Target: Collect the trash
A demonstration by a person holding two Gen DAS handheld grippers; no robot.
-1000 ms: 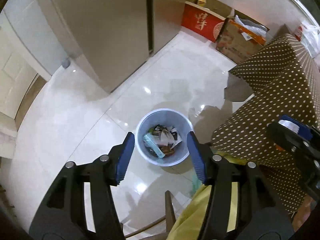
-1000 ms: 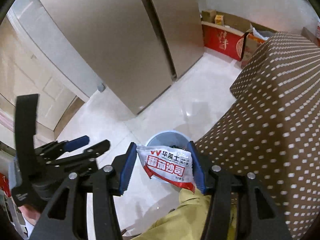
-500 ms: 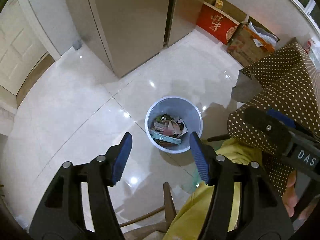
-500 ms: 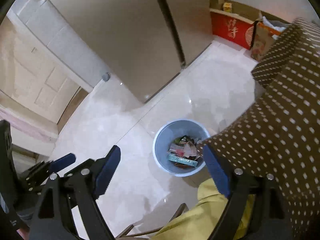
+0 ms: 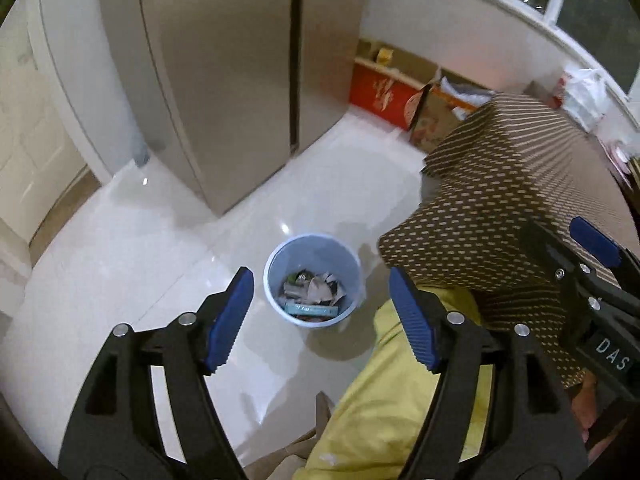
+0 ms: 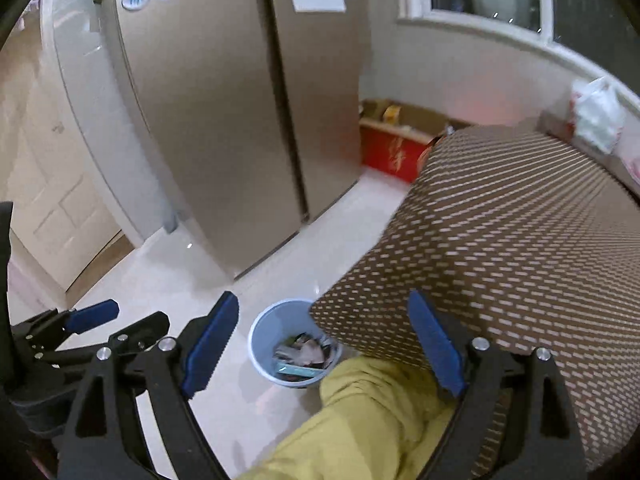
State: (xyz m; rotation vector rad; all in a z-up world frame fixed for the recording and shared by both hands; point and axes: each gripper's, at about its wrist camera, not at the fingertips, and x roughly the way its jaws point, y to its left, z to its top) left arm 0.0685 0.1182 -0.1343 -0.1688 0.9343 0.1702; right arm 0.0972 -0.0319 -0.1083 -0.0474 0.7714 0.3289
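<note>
A light blue trash bin (image 5: 352, 254) stands on the white tiled floor beside the table; it holds several wrappers and scraps (image 5: 314, 294). It also shows in the right wrist view (image 6: 262, 332), partly hidden by the tablecloth corner. My left gripper (image 5: 322, 314) is open and empty, held high above the bin. My right gripper (image 6: 326, 344) is open and empty, also high above the bin. The right gripper shows at the right edge of the left wrist view (image 5: 592, 276), and the left gripper at the left edge of the right wrist view (image 6: 92, 332).
A table under a brown dotted cloth (image 5: 520, 208) fills the right. A beige fridge (image 5: 240, 80) stands behind the bin. A red box (image 5: 380, 94) and cardboard boxes sit by the far wall. My yellow trouser leg (image 5: 392, 392) is below. A white door (image 6: 60, 200) is at left.
The right gripper opened and dropped the red and white sachet packet it held one second ago. Both grippers have since lifted and tilted up, so the bin looks smaller and lower.
</note>
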